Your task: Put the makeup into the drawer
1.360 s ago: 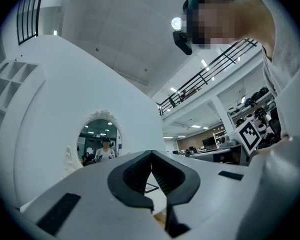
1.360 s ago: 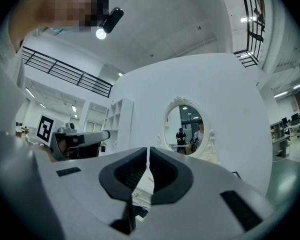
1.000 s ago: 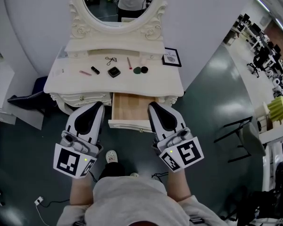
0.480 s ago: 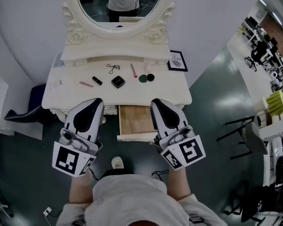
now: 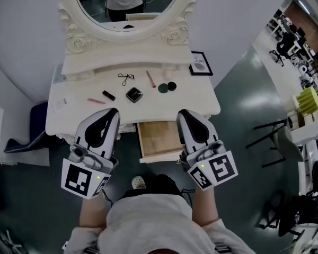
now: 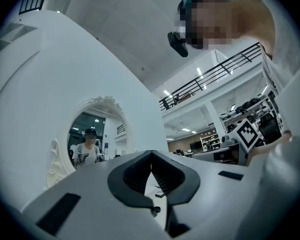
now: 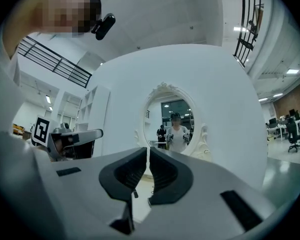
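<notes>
- Left gripper (image 5: 109,114): jaws pressed together, gripping nothing; held over the front edge of the dressing table (image 5: 204,103), just left of the open drawer (image 5: 159,141)
- Right gripper (image 5: 185,114): jaws clenched too, holding nothing; at the drawer's right side
- Drawer: pulled out, wooden bottom showing
- Makeup: all on the tabletop beyond both grippers; pink lipstick (image 5: 95,100), black tube (image 5: 108,95), square black compact (image 5: 133,94), eyelash curler (image 5: 125,78), pink pencil (image 5: 150,79), two round pots (image 5: 166,87)
- Oval mirror (image 5: 128,4) behind; framed card (image 5: 200,63) at right rear

Head view overhead; others toward mirror (image 5: 128,4)
</notes>
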### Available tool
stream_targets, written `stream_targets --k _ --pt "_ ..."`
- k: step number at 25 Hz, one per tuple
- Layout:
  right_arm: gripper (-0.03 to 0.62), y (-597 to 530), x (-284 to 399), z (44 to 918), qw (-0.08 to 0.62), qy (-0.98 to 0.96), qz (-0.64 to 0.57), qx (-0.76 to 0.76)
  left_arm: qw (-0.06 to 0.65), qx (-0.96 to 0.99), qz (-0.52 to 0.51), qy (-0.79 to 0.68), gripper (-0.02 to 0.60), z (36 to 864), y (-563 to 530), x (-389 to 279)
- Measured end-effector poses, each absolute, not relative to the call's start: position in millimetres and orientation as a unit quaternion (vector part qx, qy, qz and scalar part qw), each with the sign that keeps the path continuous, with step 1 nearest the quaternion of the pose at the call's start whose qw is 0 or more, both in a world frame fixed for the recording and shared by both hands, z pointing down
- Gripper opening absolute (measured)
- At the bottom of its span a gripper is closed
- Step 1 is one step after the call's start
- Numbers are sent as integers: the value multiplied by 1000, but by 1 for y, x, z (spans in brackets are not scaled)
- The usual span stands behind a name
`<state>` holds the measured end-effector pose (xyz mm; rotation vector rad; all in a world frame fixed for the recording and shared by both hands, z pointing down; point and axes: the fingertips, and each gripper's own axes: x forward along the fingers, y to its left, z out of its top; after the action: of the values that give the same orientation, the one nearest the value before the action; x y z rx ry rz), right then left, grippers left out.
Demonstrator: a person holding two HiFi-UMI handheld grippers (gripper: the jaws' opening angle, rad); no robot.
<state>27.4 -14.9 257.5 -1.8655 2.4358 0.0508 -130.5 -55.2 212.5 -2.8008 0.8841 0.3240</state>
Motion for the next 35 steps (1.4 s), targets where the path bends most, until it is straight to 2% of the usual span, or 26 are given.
stream_targets --k 22,35 --pt "29 -115 109 268 -15 797 -5 -604 74 -940 113 314 15 215 -151 -67" --pt "29 -190 146 317 -66 824 -64 -560 61 -923 94 368 15 233 -194 -48"
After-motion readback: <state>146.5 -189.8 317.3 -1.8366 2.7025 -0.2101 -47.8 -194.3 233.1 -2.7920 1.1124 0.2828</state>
